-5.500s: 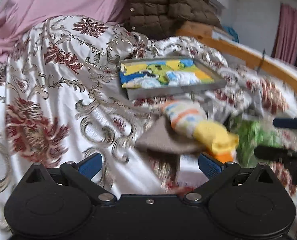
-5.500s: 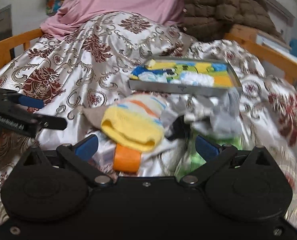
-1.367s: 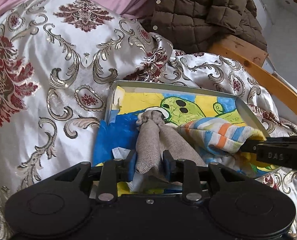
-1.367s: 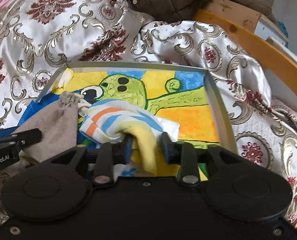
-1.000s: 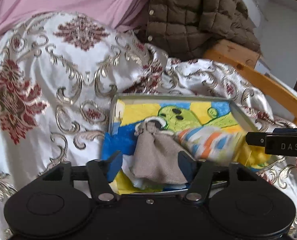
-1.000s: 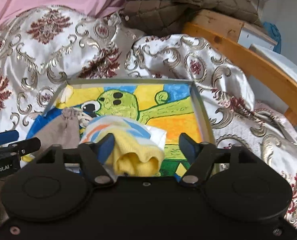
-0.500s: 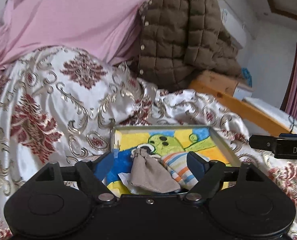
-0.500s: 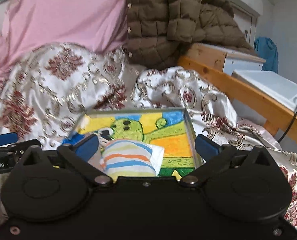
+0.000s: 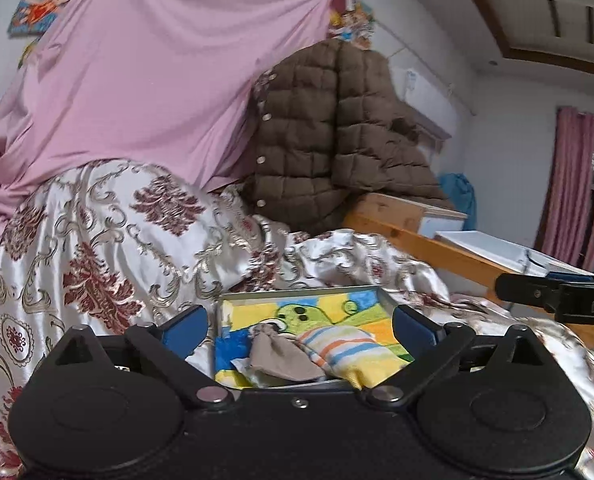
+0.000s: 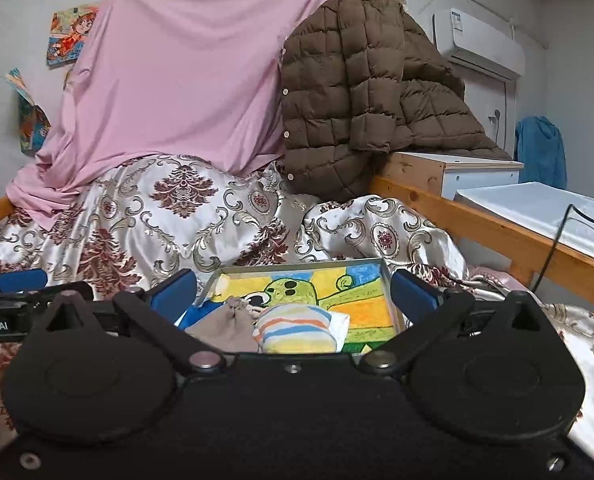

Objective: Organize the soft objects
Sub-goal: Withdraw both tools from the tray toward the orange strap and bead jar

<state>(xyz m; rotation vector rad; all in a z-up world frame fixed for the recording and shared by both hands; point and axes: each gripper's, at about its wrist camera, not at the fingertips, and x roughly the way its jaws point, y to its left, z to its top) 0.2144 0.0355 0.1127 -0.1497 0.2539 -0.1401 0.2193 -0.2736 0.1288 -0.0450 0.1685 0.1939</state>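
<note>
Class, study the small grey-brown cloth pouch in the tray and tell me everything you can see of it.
The grey-brown pouch is a small soft bag of plain woven-looking cloth, its neck gathered into a puckered knot that points toward the tray's far side. It lies slack and flat in the tray, on the painted green cartoon figure, its body toward the near edge. On its right side the striped cloth bundle lies against it. No gripper touches it.

Tray (image 10: 389, 292) far half bare, reachable from above; pouch (image 10: 227, 330) & sock (image 10: 293, 328) fill near half; quilt (image 10: 157, 216) bunched behind.
</note>
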